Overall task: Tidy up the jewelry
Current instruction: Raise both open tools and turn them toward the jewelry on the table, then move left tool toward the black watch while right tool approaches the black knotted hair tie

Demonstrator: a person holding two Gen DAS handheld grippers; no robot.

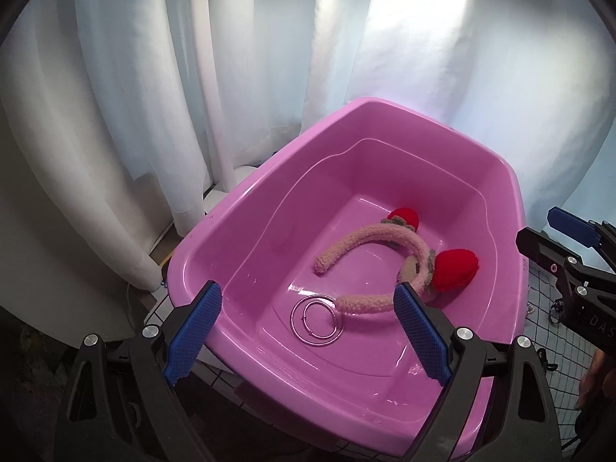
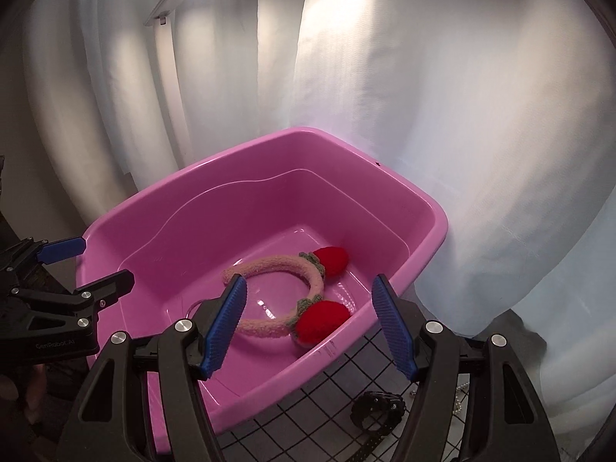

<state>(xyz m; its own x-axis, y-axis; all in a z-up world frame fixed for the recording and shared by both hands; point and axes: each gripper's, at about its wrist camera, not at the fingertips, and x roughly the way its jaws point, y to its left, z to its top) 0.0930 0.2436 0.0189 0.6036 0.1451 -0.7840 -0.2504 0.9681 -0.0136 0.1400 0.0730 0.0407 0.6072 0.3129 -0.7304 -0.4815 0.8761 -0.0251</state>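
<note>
- Left wrist view: your left claw (image 1: 308, 327) is hanging wide open and empty over the near rim of the pink tub (image 1: 385, 115).
- Silver rings (image 1: 317, 320) are lying on the tub floor just past its blue pads (image 1: 194, 331), touching one end of the fuzzy pink headband (image 1: 377, 238) with its red strawberries (image 1: 456, 269).
- Right wrist view: your right claw (image 2: 310, 325) is also gaping with nothing held, the headband (image 2: 269, 263) lying beyond and between its pads.
- Black bracelet (image 2: 379, 414) is sitting on the gridded surface (image 2: 308, 423), outside the tub.
</note>
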